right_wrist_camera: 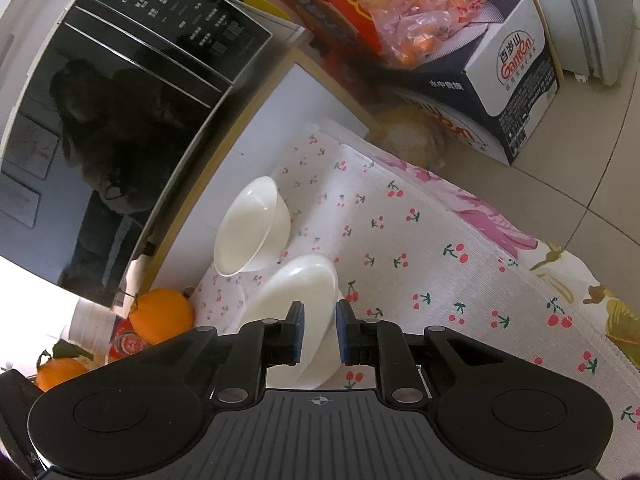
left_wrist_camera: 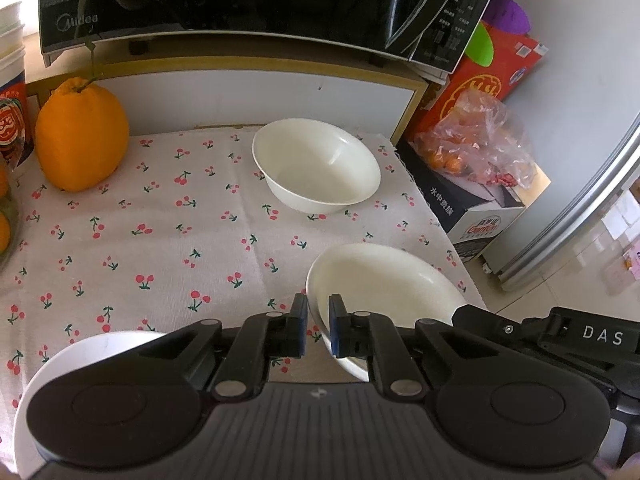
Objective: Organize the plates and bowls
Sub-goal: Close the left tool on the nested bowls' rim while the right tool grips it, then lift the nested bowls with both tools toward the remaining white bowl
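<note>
Two white bowls stand on the cherry-print cloth (left_wrist_camera: 168, 248). The far bowl (left_wrist_camera: 316, 164) (right_wrist_camera: 252, 228) sits upright near the white panel under the microwave. The near bowl (left_wrist_camera: 384, 280) (right_wrist_camera: 304, 288) is held from two sides. My left gripper (left_wrist_camera: 318, 320) is shut on its left rim, one pad inside and one outside. My right gripper (right_wrist_camera: 320, 328) is shut on the opposite rim, and in the left wrist view it (left_wrist_camera: 468, 314) reaches in from the right. A white plate (left_wrist_camera: 80, 356) lies at the lower left, partly hidden by the left gripper's body.
A black microwave (left_wrist_camera: 240, 0) (right_wrist_camera: 120, 120) overhangs the back of the table. A large orange fruit (left_wrist_camera: 82, 136) (right_wrist_camera: 160, 316) sits at the left. Beyond the table's right edge, cartons (left_wrist_camera: 472, 208) with a plastic bag (left_wrist_camera: 476, 140) stand on the floor by a fridge (left_wrist_camera: 580, 200).
</note>
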A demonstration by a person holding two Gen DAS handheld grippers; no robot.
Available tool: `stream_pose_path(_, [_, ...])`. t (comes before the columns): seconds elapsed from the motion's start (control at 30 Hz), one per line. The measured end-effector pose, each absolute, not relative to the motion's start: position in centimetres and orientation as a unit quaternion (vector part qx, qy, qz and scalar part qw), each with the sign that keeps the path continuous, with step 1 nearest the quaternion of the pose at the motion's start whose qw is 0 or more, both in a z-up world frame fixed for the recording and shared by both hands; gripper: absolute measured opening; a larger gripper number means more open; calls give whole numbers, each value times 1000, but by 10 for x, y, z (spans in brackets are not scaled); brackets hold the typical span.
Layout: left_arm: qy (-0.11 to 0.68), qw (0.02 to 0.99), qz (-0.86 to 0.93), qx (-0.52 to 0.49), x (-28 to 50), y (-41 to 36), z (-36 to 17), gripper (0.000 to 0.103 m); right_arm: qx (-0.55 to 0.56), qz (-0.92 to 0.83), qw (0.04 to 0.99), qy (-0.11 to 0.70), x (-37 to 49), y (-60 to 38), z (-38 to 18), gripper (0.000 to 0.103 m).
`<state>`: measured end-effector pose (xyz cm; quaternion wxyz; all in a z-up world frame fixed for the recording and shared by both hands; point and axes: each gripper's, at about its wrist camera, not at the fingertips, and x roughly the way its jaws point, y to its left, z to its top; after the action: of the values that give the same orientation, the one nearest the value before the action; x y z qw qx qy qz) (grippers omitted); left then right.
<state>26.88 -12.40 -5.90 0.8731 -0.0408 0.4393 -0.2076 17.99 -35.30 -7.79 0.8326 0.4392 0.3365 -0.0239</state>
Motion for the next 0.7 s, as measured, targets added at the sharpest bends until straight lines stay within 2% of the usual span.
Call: stream_pose_path(0.7, [406, 882, -238, -5, 223, -123, -16, 11, 409, -14, 853, 323, 142, -351, -27, 17])
